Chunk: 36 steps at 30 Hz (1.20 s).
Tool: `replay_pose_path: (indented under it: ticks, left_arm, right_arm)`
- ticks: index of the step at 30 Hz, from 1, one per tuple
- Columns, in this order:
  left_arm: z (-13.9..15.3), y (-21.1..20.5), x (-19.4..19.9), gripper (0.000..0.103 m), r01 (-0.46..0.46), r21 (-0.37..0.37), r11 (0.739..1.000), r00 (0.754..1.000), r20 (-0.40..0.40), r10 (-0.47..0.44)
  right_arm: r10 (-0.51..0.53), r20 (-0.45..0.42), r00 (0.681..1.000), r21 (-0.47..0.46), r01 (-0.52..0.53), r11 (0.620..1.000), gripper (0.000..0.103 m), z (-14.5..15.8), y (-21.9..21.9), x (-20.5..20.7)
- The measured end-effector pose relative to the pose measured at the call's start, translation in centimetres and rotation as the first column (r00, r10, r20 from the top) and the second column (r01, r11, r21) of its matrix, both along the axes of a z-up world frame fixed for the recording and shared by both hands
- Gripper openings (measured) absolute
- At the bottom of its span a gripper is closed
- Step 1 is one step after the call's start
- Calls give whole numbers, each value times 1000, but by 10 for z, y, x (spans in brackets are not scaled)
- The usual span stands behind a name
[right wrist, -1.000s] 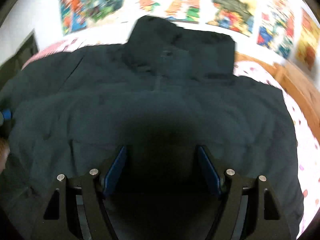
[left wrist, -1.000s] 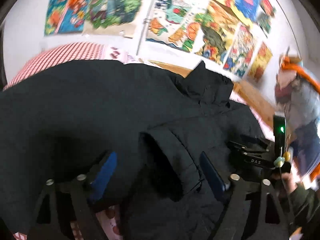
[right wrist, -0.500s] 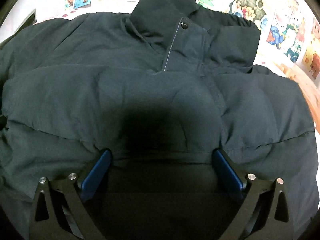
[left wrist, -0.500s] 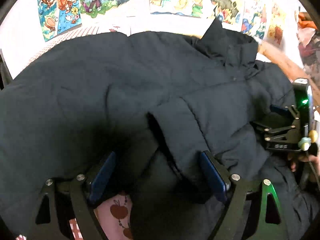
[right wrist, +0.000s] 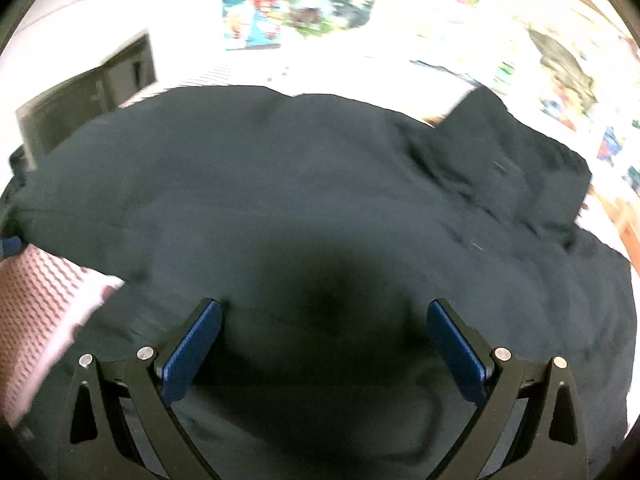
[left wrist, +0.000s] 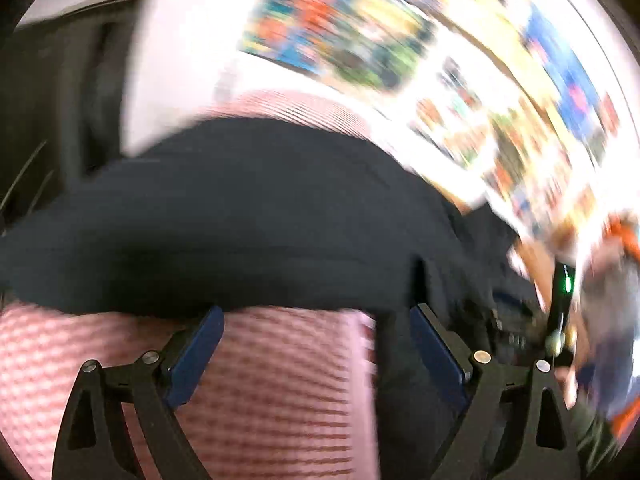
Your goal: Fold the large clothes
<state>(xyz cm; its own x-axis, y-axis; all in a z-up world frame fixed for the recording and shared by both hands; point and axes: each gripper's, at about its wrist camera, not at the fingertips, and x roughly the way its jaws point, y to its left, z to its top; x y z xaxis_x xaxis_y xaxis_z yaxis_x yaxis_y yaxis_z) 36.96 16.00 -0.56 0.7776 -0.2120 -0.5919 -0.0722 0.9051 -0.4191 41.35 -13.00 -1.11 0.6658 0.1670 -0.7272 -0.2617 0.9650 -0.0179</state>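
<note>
Since half a second ago, the left gripper [left wrist: 316, 344] has swung off the black jacket [right wrist: 304, 208] toward the bed's near left edge; it now looks at pink checked bedding [left wrist: 272, 392] under heavy blur. Its jaws stand wide apart, holding nothing. The right gripper [right wrist: 324, 340] is likewise wide open and empty, low over the jacket's middle.

Progress: judged early. The jacket lies spread across the bed, collar [right wrist: 516, 152] toward the far right; no completed fold is evident, though blur limits certainty.

Surroundings: posters [right wrist: 300, 0] on the wall, dark furniture [right wrist: 88, 108] at the far left. Nothing is seen obstructing.
</note>
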Motion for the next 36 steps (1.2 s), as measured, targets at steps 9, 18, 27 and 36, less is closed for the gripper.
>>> replay_pose_path:
  ticks: [9, 18, 27, 36]
  left_arm:
    - [-21, 87, -38, 94, -318, -248, 915, 946, -14, 325]
    - [-33, 111, -29, 90, -479, -322, 817, 871, -55, 488]
    - [-20, 110, -25, 21, -511, -225, 830, 854, -21, 520]
    - [50, 64, -24, 8, -440, -11, 898, 866, 260, 427]
  right_arm:
    - [14, 2, 1000, -144, -14, 989, 101, -14, 53, 26]
    - [10, -38, 999, -210, -18, 978, 101, -36, 66, 18]
    - [10, -15, 1000, -121, -12, 993, 101, -9, 41, 2]
    - [-38, 45, 998, -57, 40, 998, 101, 25, -11, -21]
